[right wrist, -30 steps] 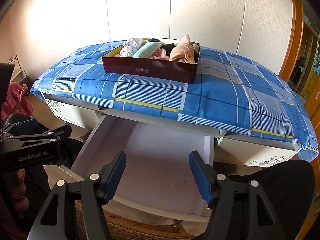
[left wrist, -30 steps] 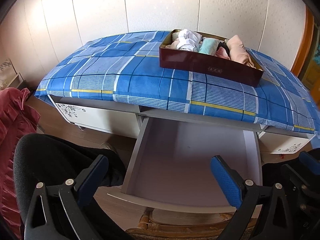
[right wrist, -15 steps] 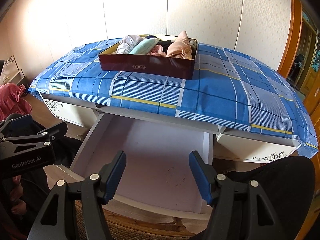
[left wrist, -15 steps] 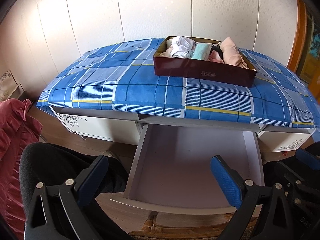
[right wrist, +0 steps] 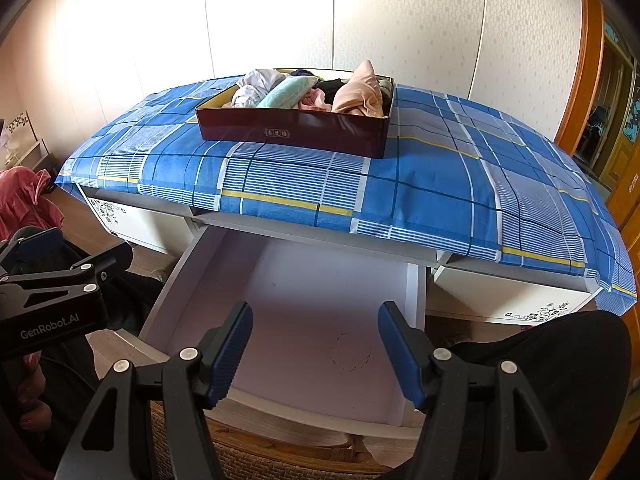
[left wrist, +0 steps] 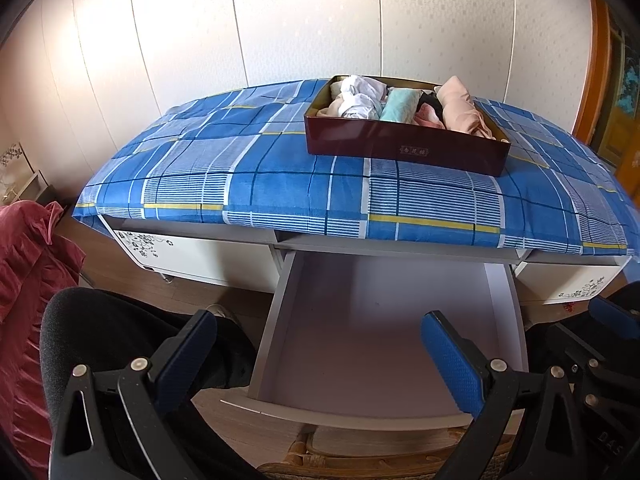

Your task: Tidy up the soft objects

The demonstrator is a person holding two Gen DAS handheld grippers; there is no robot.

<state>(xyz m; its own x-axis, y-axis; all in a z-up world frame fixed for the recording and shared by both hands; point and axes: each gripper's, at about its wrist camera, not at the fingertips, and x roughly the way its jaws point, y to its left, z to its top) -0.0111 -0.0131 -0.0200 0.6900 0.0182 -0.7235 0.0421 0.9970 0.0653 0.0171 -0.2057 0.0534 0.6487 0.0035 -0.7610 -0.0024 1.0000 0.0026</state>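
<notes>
A dark red box (left wrist: pixel 404 148) (right wrist: pixel 296 132) stands on the desk's blue plaid cloth (left wrist: pixel 280 176) (right wrist: pixel 432 184), filled with folded soft clothes: white (left wrist: pixel 360 98), mint green (left wrist: pixel 400 106) (right wrist: pixel 286 92), pink and peach (left wrist: pixel 460 110) (right wrist: pixel 360 94). Below the desk edge an empty pale drawer (left wrist: pixel 384 332) (right wrist: pixel 304 304) is pulled out. My left gripper (left wrist: pixel 320 344) hangs open above the drawer's front, nothing between its fingers. My right gripper (right wrist: pixel 316 336) is open too, over the drawer's front right part, and holds nothing.
White side cabinets with flower prints (left wrist: pixel 176 248) (right wrist: pixel 508 300) flank the drawer. A red cloth (left wrist: pixel 28 272) lies at the left. The person's dark-clothed knees (left wrist: pixel 120 332) (right wrist: pixel 560 380) sit on both sides. A wicker seat edge (right wrist: pixel 256 460) lies under the drawer front. An orange door frame (right wrist: pixel 580 80) is at the right.
The left wrist view has shifted a little, so the box sits lower and more level in frame. Both grippers' jaws stay as wide as before.
</notes>
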